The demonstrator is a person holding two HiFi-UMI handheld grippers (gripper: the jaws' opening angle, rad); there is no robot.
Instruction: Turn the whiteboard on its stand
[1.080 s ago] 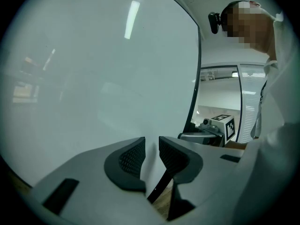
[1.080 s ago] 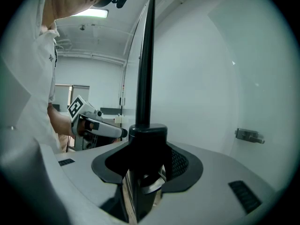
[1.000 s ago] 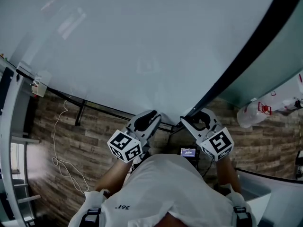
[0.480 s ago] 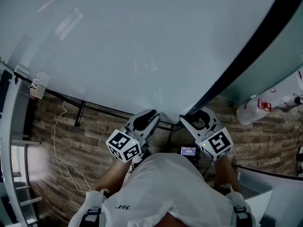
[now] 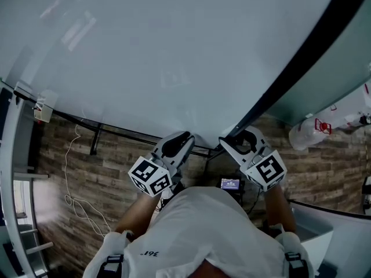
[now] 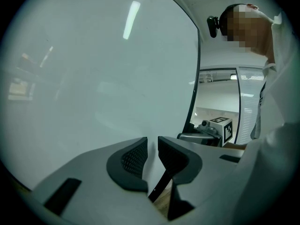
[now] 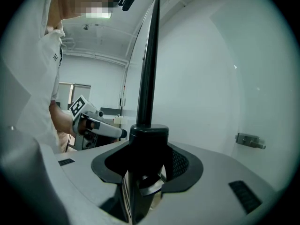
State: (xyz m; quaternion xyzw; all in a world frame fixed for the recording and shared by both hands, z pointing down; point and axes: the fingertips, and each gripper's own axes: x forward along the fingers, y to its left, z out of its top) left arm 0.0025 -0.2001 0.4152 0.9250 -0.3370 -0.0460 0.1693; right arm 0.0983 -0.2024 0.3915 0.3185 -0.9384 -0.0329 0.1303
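Note:
The big whiteboard (image 5: pixel 174 51) fills the top of the head view, and its dark frame edge (image 5: pixel 290 68) runs down to a lower corner in front of me. My right gripper (image 5: pixel 227 143) is shut on that corner. In the right gripper view the black frame edge (image 7: pixel 147 69) rises straight out of the right gripper (image 7: pixel 147 165). My left gripper (image 5: pixel 186 142) sits just left of it on the board's lower edge. In the left gripper view the left gripper (image 6: pixel 151 156) has its pads close together, with the whiteboard (image 6: pixel 93 78) edge between them.
Below the board are the stand's dark bars (image 5: pixel 95 141) and a wood-pattern floor with a loose white cable (image 5: pixel 75 196). A small lit screen (image 5: pixel 231 184) sits near my chest. A white bag (image 5: pixel 324 129) lies at the right and a metal rack (image 5: pixel 11 184) at the left.
The board has swung slightly: its left-edge clip and lower edge have shifted up and left. Both grippers have moved a little upward with it, still holding.

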